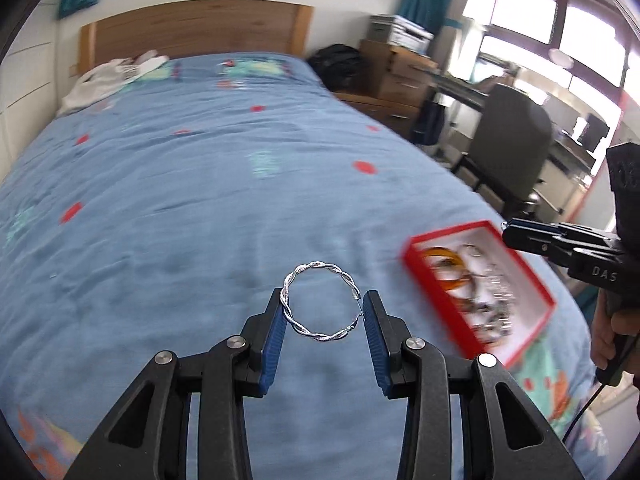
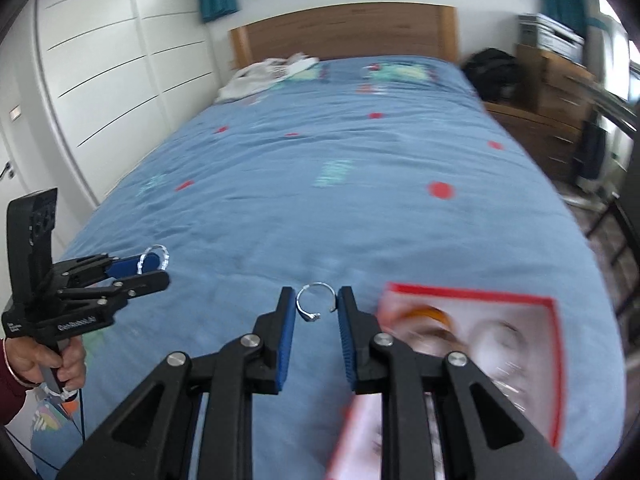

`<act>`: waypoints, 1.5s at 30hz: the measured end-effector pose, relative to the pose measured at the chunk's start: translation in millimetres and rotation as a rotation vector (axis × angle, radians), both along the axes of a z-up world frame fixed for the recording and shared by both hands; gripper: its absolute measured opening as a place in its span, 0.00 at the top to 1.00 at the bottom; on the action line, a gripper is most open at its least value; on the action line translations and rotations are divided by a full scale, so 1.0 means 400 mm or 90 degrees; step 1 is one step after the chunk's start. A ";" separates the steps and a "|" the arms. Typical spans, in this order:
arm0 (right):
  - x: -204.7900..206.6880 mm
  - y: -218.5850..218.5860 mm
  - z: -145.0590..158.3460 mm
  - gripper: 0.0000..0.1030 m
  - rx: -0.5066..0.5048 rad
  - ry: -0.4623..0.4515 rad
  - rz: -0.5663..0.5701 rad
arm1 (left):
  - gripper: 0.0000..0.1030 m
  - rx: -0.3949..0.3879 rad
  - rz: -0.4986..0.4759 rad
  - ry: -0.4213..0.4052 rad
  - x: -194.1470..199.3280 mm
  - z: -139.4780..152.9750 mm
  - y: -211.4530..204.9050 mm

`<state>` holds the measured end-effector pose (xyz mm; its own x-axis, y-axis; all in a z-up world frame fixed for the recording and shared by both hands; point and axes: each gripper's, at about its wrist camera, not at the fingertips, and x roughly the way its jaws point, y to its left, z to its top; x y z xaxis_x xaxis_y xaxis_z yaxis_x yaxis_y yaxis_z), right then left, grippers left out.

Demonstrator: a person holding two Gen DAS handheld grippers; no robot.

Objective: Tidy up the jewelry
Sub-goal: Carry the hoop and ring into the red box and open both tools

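Note:
My left gripper [image 1: 322, 307] is shut on a twisted silver bangle [image 1: 320, 302], pinched by its sides between the blue pads above the blue bedspread [image 1: 200, 200]. My right gripper [image 2: 316, 307] is shut on a small open silver ring [image 2: 314, 304]. A red-rimmed jewelry box [image 1: 478, 286] with an orange bangle [image 1: 448, 268] and several silver pieces lies on the bed to the right. In the right wrist view the box [image 2: 472, 344] is blurred just under and right of the fingers. The left gripper [image 2: 154, 266] with its bangle appears at the left there.
A wooden headboard [image 1: 192, 32] and white cloth [image 1: 108, 76] sit at the far end of the bed. An office chair [image 1: 508, 152], a desk and wooden drawers [image 1: 396, 76] stand right of the bed. White wardrobe doors [image 2: 100, 72] line the left. A hand [image 2: 52, 364] holds the left tool.

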<state>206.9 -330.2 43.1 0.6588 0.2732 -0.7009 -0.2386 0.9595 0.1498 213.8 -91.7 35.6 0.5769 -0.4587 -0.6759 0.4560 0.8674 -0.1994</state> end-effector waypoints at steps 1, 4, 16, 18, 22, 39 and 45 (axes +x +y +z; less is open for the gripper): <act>-0.014 -0.032 0.001 0.80 -0.005 0.002 -0.010 | 0.63 -0.003 -0.011 0.000 -0.007 0.004 -0.028; -0.041 -0.118 -0.011 0.80 -0.017 0.015 -0.037 | 0.63 -0.011 -0.044 0.003 -0.026 0.010 -0.121; 0.016 -0.320 -0.132 0.80 -0.010 0.067 -0.063 | 0.63 0.000 -0.139 0.046 0.004 -0.068 -0.414; 0.036 -0.336 -0.154 0.80 -0.010 0.074 -0.058 | 0.63 0.004 -0.158 0.058 0.005 -0.086 -0.452; 0.083 -0.348 -0.198 0.80 -0.013 0.100 -0.041 | 0.63 0.018 -0.192 0.076 -0.003 -0.123 -0.505; 0.161 -0.350 -0.285 0.79 -0.051 0.157 -0.004 | 0.63 0.066 -0.216 0.120 0.005 -0.208 -0.549; 0.160 -0.352 -0.285 0.79 -0.052 0.155 0.000 | 0.63 0.063 -0.212 0.120 -0.002 -0.204 -0.547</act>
